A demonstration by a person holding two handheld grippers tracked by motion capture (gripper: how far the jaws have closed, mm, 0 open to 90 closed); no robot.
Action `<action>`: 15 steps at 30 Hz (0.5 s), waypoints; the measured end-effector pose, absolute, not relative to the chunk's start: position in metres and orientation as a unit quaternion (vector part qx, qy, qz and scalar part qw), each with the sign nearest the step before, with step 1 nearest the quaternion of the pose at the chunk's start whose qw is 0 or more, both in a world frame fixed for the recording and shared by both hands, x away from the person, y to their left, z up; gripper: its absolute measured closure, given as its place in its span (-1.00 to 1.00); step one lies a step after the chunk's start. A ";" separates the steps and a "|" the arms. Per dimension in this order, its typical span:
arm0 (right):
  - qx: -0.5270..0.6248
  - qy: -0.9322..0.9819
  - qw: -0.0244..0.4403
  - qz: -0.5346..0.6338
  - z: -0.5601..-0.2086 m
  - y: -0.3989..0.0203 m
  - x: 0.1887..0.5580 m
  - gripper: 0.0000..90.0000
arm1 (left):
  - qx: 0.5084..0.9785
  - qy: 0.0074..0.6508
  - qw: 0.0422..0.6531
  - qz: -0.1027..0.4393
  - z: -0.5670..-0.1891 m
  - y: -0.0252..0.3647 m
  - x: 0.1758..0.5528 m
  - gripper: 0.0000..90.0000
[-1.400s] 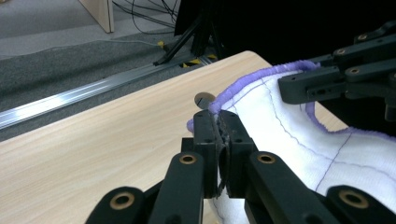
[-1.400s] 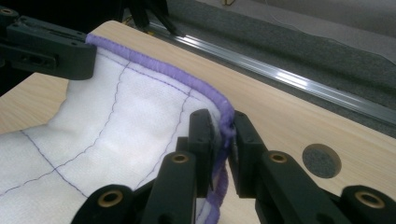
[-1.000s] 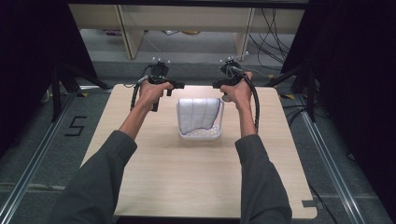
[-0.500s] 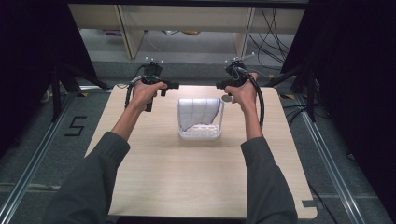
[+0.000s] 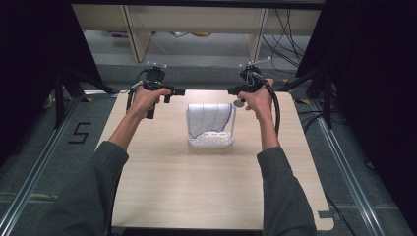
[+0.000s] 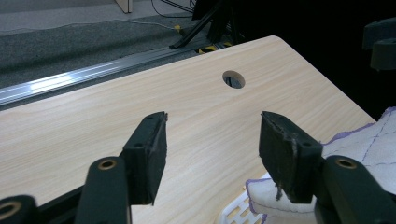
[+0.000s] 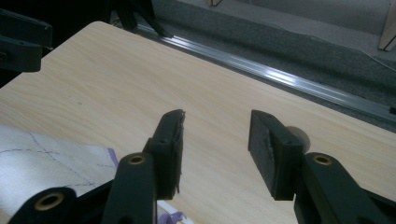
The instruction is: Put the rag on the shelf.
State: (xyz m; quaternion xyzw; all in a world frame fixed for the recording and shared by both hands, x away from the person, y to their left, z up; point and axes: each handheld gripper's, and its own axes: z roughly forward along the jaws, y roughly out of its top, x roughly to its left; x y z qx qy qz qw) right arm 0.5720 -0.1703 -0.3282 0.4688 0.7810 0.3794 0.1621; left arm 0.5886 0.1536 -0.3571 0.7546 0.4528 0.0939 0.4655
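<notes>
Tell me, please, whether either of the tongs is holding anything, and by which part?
Nothing is held: the left tongs and right tongs are both open over the table.

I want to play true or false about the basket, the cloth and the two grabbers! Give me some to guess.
1. A white cloth hangs over the white basket. True.
2. The left gripper is squeezing the cloth. False: its jaws stand open with nothing between them.
3. The right gripper is open. True.
4. The basket sits at the table's near edge. False: it sits toward the far side, between the two grippers.
</notes>
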 end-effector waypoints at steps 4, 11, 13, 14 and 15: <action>0.467 0.780 0.164 0.382 -0.326 -0.170 0.569 0.13 | 0.750 0.456 0.470 0.091 -0.355 0.157 0.585 -0.19; 0.461 0.777 0.163 0.397 -0.325 -0.178 0.562 0.08 | 0.750 0.451 0.476 0.090 -0.356 0.164 0.578 -0.25; 0.473 0.771 0.156 0.397 -0.325 -0.181 0.559 0.08 | 0.748 0.451 0.479 0.091 -0.356 0.166 0.576 -0.26; 0.471 0.771 0.155 0.400 -0.326 -0.182 0.558 0.07 | 0.750 0.449 0.477 0.089 -0.356 0.167 0.575 -0.26; 0.468 0.772 0.160 0.400 -0.327 -0.184 0.558 0.05 | 0.750 0.449 0.477 0.089 -0.356 0.167 0.575 -0.27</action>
